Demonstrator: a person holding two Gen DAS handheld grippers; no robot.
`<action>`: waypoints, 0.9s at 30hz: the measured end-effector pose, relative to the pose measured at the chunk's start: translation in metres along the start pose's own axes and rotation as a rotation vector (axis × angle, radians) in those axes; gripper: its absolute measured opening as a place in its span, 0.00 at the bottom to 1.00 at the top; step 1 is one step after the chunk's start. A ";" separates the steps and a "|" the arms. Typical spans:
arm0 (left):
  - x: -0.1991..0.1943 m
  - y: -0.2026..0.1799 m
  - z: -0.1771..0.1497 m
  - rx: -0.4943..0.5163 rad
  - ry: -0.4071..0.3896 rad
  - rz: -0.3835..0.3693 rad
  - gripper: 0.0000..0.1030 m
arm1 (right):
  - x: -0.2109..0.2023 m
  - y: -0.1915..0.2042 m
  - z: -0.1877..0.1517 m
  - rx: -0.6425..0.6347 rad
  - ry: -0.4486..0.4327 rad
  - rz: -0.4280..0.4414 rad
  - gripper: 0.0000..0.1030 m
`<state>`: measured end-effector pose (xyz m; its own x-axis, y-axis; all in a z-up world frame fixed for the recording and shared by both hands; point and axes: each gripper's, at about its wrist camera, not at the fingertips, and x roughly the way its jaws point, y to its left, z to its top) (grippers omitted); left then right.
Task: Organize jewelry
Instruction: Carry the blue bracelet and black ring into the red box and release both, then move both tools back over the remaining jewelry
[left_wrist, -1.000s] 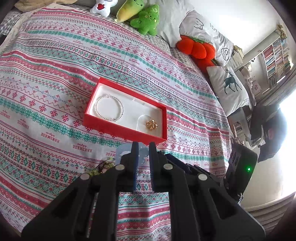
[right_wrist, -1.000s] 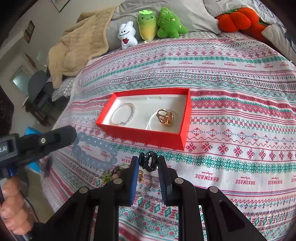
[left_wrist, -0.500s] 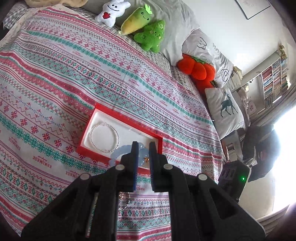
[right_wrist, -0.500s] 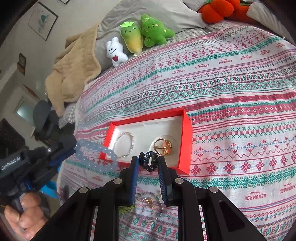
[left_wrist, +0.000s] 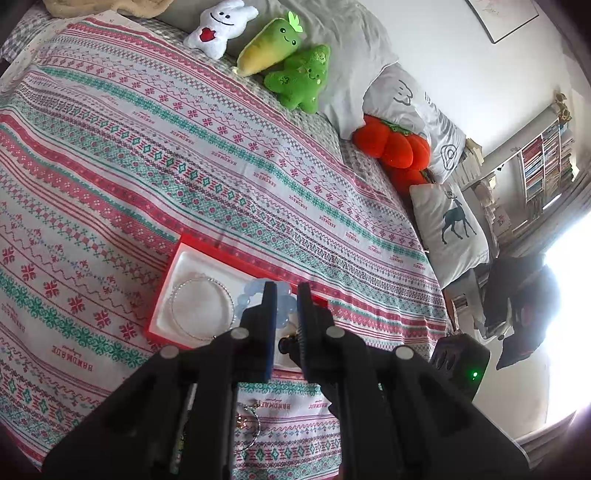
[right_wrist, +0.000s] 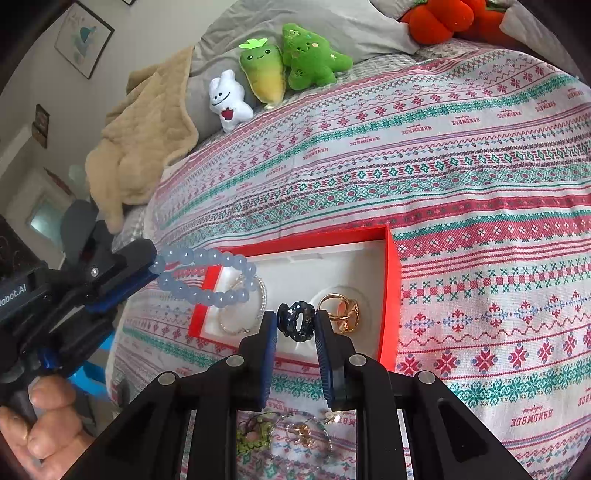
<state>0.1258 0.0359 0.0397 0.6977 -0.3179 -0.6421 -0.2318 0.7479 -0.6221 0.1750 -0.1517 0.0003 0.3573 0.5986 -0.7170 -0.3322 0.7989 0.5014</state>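
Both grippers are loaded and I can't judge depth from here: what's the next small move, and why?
Probably lower the left gripper a little and open it. Its blue bead bracelet already hangs over the left end of the red box, above the thin silver bracelet. The right gripper, shut on the dark ring, sits near the gold ring and can wait.

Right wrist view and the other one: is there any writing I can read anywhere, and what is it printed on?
"HANDMADE": woven in rows across the bedspread, mostly upside down.
"obot.AI": cut-off label on the left claw body.
Book spines on the bookshelf: too small to read.
Framed picture on the wall: no legible words.
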 end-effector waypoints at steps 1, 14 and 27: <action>0.002 0.002 0.000 -0.001 0.007 0.001 0.02 | 0.001 -0.001 0.001 0.001 0.000 -0.003 0.20; 0.007 0.010 -0.005 0.002 0.058 0.032 0.02 | -0.001 -0.002 0.004 -0.004 -0.014 0.005 0.46; -0.006 0.035 -0.028 0.007 0.165 0.123 0.43 | -0.029 -0.028 -0.013 0.076 0.045 -0.051 0.47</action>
<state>0.0943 0.0472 0.0091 0.5437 -0.3145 -0.7782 -0.3035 0.7908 -0.5316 0.1625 -0.1919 0.0007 0.3319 0.5553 -0.7626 -0.2472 0.8313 0.4978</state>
